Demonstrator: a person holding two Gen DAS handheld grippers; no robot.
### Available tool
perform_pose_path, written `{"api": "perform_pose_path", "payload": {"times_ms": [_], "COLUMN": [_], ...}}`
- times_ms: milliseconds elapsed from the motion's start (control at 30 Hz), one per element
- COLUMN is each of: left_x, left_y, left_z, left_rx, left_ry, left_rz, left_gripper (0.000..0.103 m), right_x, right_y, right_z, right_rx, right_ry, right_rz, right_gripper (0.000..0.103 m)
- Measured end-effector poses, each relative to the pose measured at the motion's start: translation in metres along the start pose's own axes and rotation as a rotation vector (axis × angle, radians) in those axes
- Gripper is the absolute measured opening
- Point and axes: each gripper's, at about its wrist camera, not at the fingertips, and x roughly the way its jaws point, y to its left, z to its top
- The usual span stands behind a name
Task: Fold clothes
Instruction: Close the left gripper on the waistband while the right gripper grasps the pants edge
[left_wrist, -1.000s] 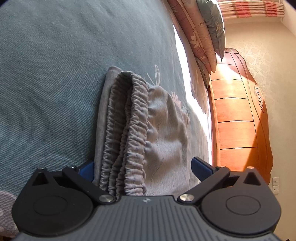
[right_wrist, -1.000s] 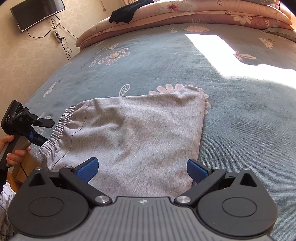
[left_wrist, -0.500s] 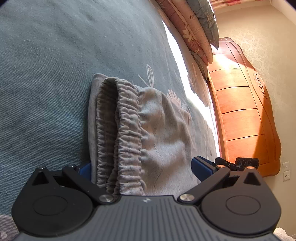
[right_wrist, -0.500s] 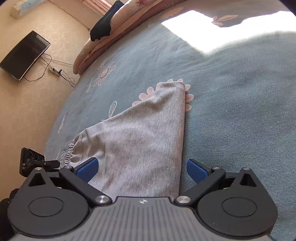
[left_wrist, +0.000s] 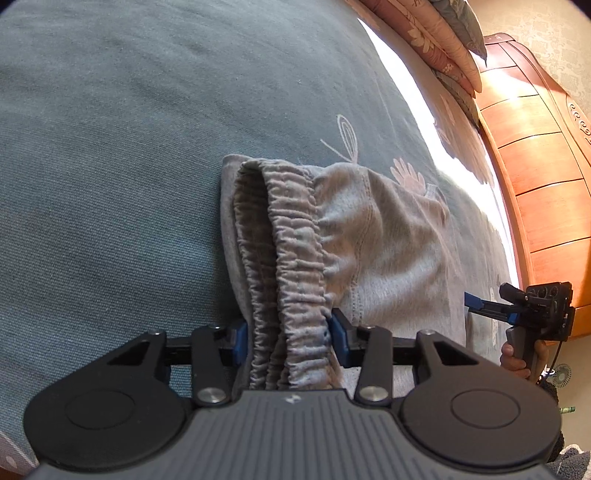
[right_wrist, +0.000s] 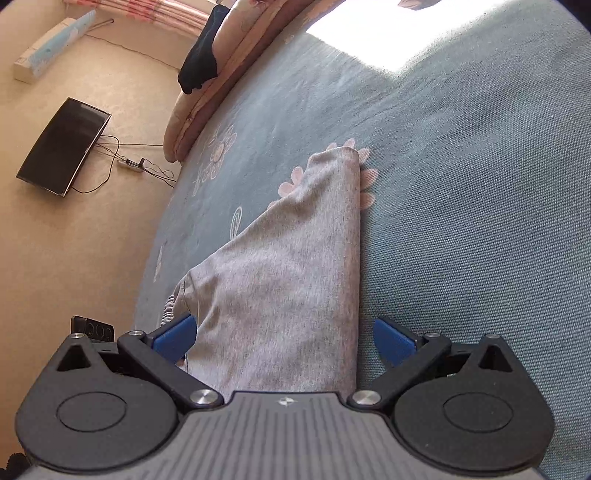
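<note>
- Left wrist view: the left tongs (left_wrist: 291, 341) have just been closing and are now clamped on the gathered waistband (left_wrist: 291, 266) of the grey shorts (left_wrist: 380, 243), the pads pressing the bunched elastic from both sides. The shorts lie on the blue bed (left_wrist: 110, 147), their length running from the tongs toward 1 o'clock. The right tongs (left_wrist: 476, 304) hover at 3 o'clock near the hem side, in a person's hand (left_wrist: 517, 360).
- Right wrist view: the right tongs (right_wrist: 284, 336) stand apart and hold nothing; the grey shorts (right_wrist: 291, 280) lie between the pads, stretching toward 12 o'clock, their straight edge just inside the right pad. This hand looks nearer the leg end.
</note>
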Motion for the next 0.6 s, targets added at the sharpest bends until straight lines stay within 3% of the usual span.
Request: {"api": "perform_pose_path", "payload": {"times_ms": [200, 400, 600], "left_x": [-0.002, -0.003, -0.005], "left_y": [0.002, 0.002, 0.01], "left_z": [-0.002, -0.004, -0.006], "left_rx": [-0.014, -0.017, -0.032], "left_ry": [-0.01, -0.018, -0.029], "left_rz": [-0.013, -0.016, -0.049], "left_gripper": [0.042, 0.044, 0.044], "right_x": [0.013, 0.031, 0.012], "right_y": [-0.002, 0.007, 0.009], "right_z": [0.012, 0.029, -0.012], "right_rx": [-0.009, -0.03, -0.021], "right_ry": [0.007, 0.008, 0.083], "right_rz": [0.062, 0.039, 0.078], "right_gripper": [0.103, 0.103, 0.103]}}
